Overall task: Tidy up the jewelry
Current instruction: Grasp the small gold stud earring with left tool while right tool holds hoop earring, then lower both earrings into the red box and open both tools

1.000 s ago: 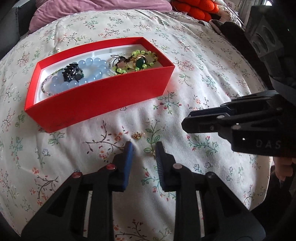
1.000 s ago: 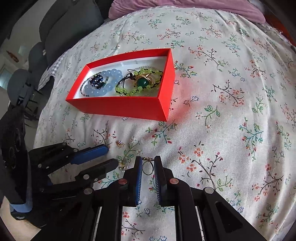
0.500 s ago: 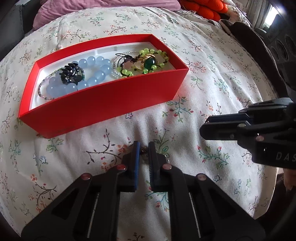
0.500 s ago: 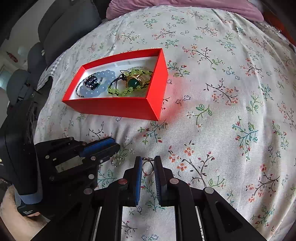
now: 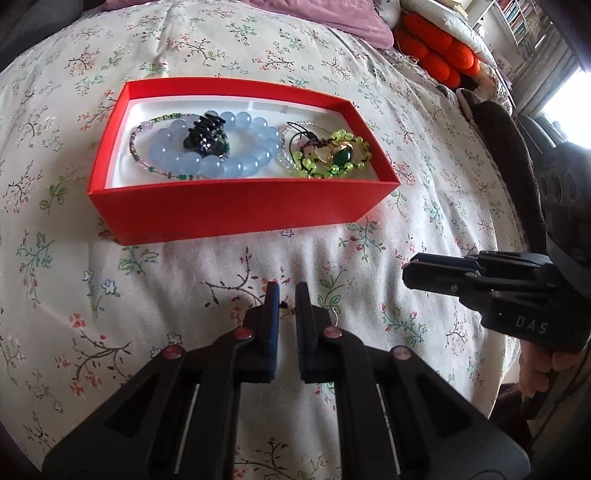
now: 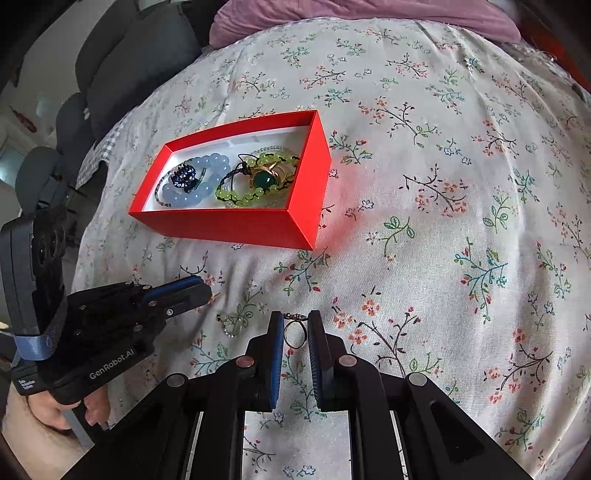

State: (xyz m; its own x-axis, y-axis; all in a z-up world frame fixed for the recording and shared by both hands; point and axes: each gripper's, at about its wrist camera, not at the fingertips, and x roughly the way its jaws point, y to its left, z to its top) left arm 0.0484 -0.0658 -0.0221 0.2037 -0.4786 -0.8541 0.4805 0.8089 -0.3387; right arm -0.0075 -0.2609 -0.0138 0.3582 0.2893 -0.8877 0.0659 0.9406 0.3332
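A red box [image 5: 236,208] [image 6: 236,225] lies on the floral bedspread and holds a blue bead bracelet [image 5: 236,162], a dark hair clip [image 5: 207,138], a green bead bracelet [image 5: 332,155] and a green-stone ring. My left gripper [image 5: 287,308] is shut on a small gold earring [image 5: 285,312], lifted just off the cloth in front of the box. My right gripper [image 6: 295,330] is shut on a thin hoop ring [image 6: 294,334] and holds it above the bedspread. A small beaded earring [image 6: 231,326] lies on the cloth between the two grippers.
A purple pillow [image 5: 325,18] and orange cushions [image 5: 439,55] lie beyond the box. Dark chairs [image 6: 122,59] stand to the left of the bed. The bedspread slopes down at its right edge near a brown blanket [image 5: 502,155].
My left gripper closed on the small gold earring and lifted it, the box now nearer and more centred. My right gripper kept holding the hoop ring and barely moved.
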